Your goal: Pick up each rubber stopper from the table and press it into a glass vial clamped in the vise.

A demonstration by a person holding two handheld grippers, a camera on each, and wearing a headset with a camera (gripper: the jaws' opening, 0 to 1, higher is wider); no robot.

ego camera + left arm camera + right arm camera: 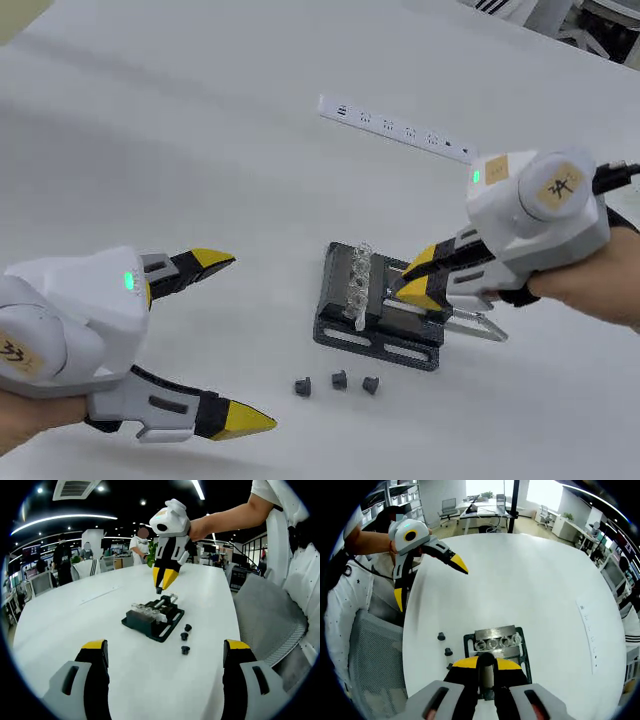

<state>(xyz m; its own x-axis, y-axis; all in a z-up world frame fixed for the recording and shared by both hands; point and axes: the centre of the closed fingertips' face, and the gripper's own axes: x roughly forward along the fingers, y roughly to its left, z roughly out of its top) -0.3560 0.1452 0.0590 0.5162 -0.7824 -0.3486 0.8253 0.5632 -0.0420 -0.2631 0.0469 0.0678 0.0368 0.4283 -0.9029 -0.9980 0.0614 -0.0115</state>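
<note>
Hovering above vise (372,343), right claw (401,281) pinching stopper (486,670).

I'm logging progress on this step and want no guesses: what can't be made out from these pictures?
What the right claw grips, if anything: in the right gripper view its yellow tips crowd a dark shape, too unclear to name.
Whether any of the vials is plugged: clear glass, too small in the head view.
The right end of the vise: the right claw covers it in the head view.
</note>
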